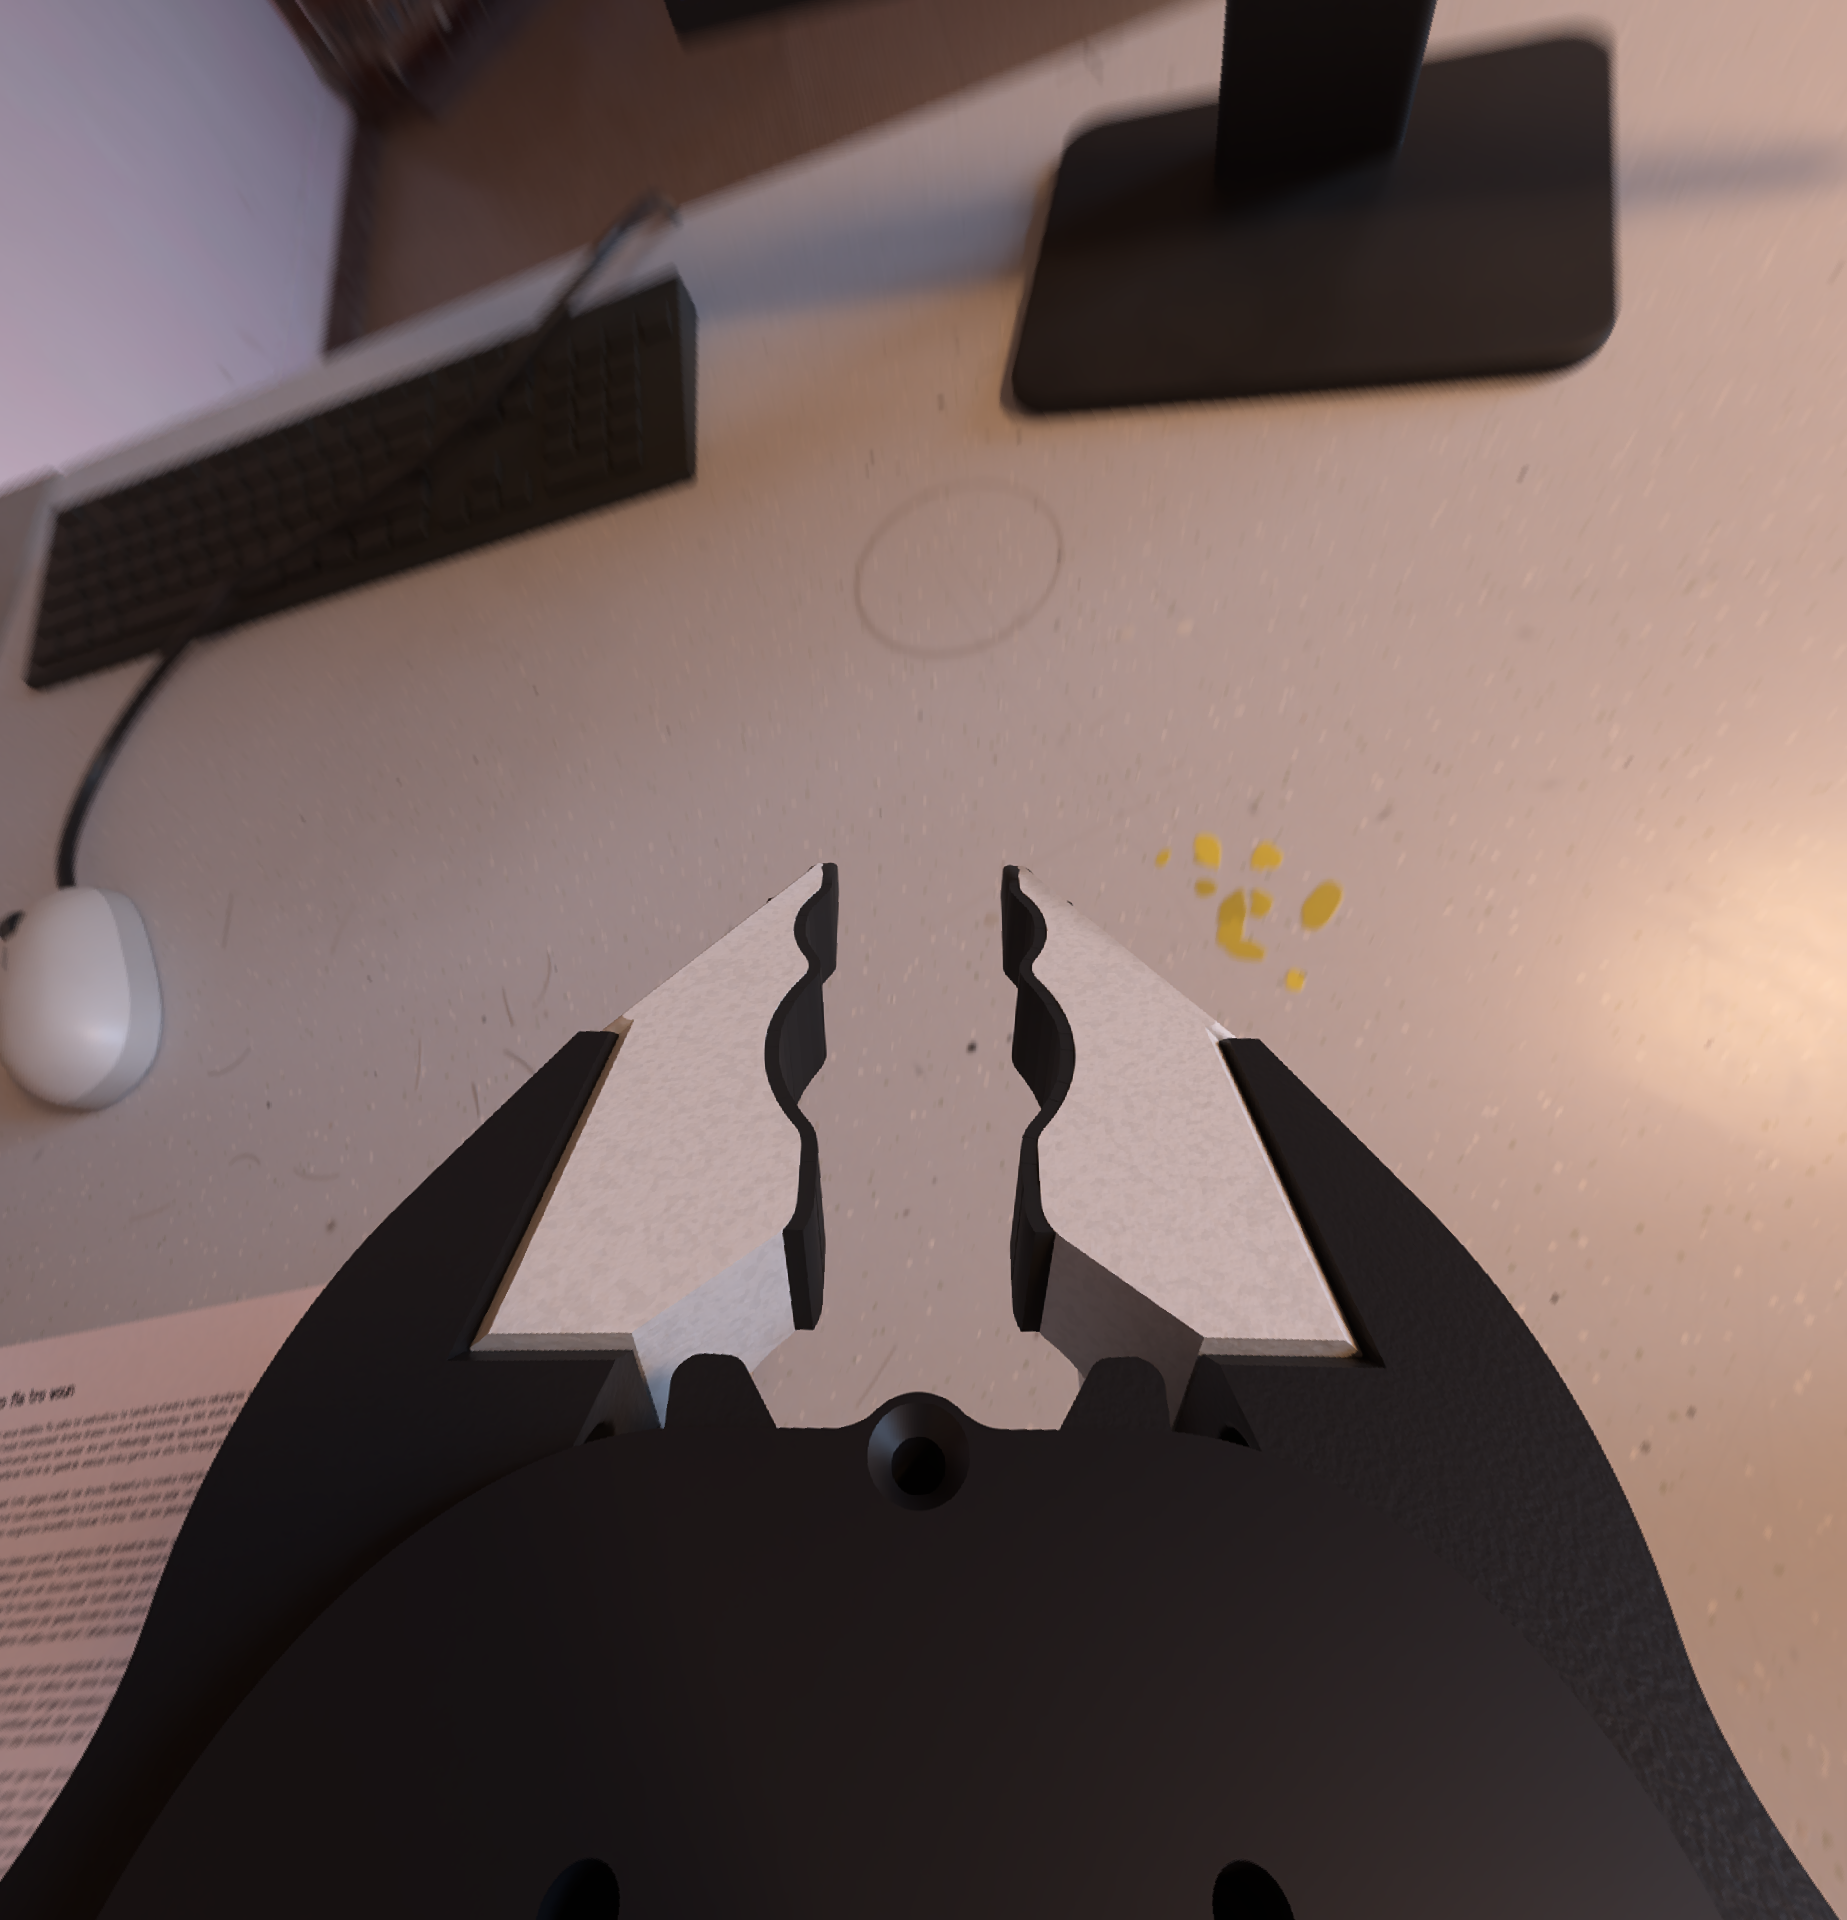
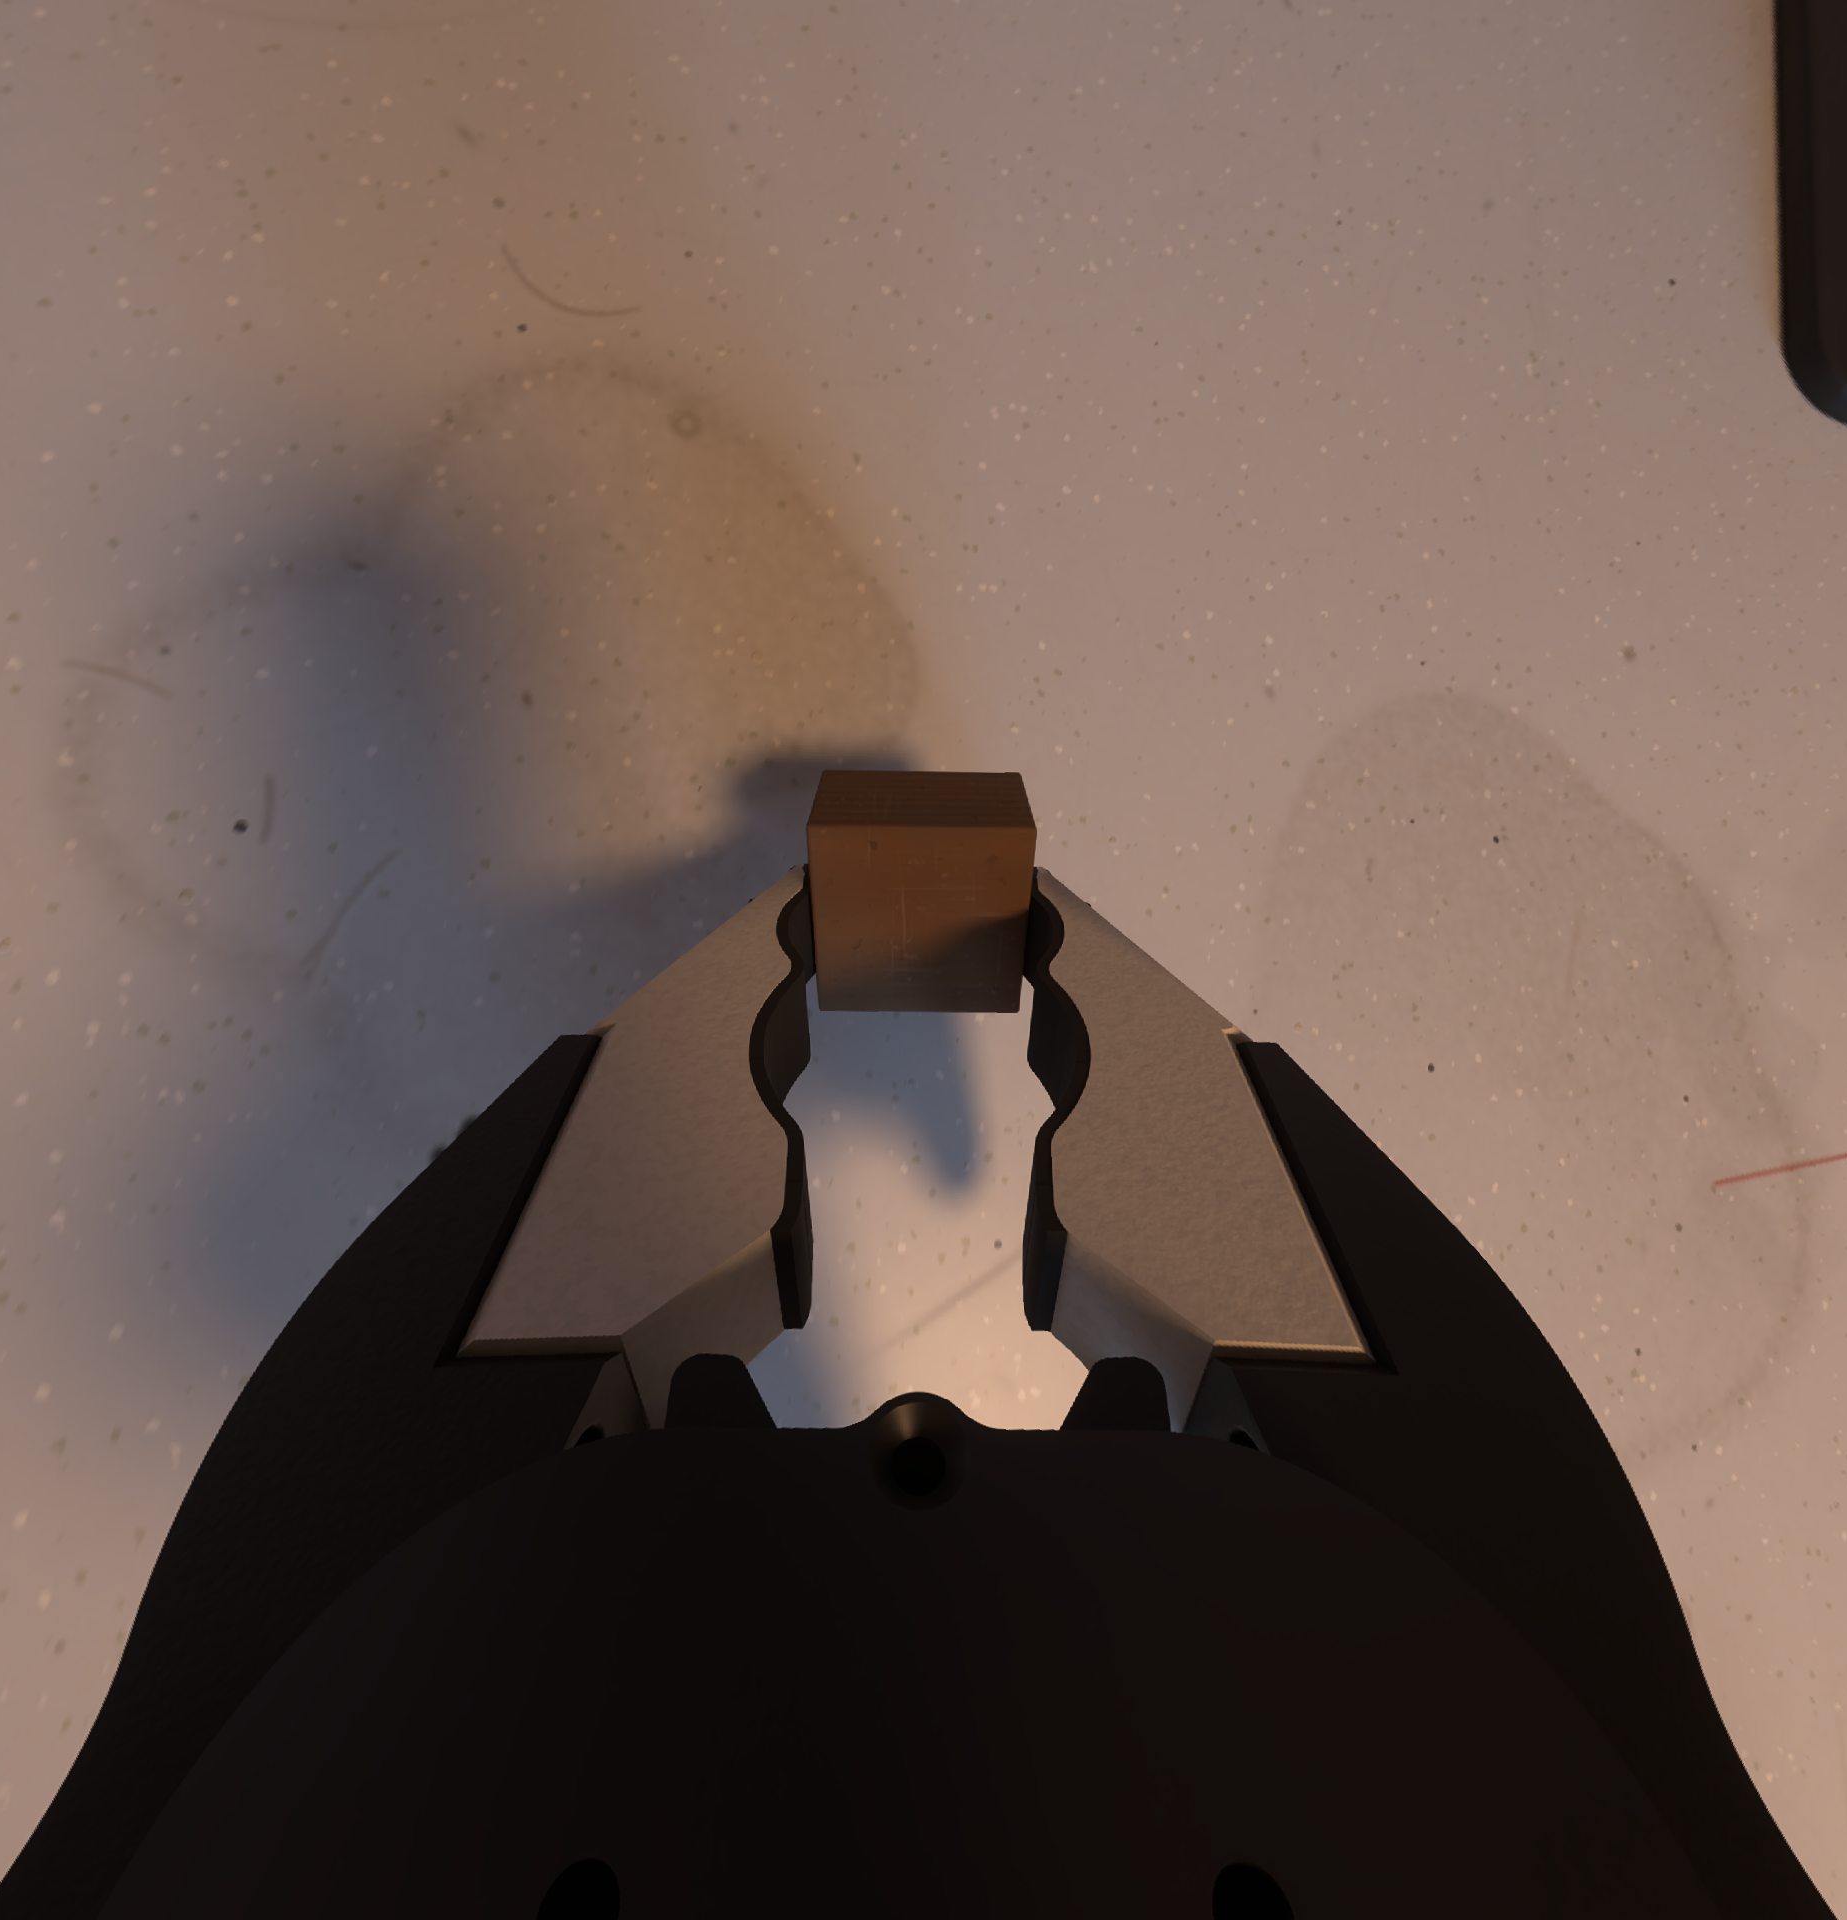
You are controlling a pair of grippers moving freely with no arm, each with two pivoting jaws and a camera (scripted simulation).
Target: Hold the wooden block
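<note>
The block is clamped between the tips of the right gripper, both fingertips pressed against its side faces, with roughly its far half sticking out past them. It's a small brown wooden cube, held level, and a dark shadow is thrown on the desk toward 10 o'clock from it. A black slab corner is seen at 2 o'clock in the right wrist view, cut off by the edge, so what it belongs to can't be told

The left gripper is seen with its fingers apart and nothing between them, just bare desk in the gap. In its view a keyboard is placed at 10 o'clock, a white mouse at 9, wired to it. A monitor stand is found at 1 o'clock, some yellow spots just off the right fingertip at 3, and a printed sheet at 8, partly hidden under the gripper body. The block isn't seen in this view
</note>
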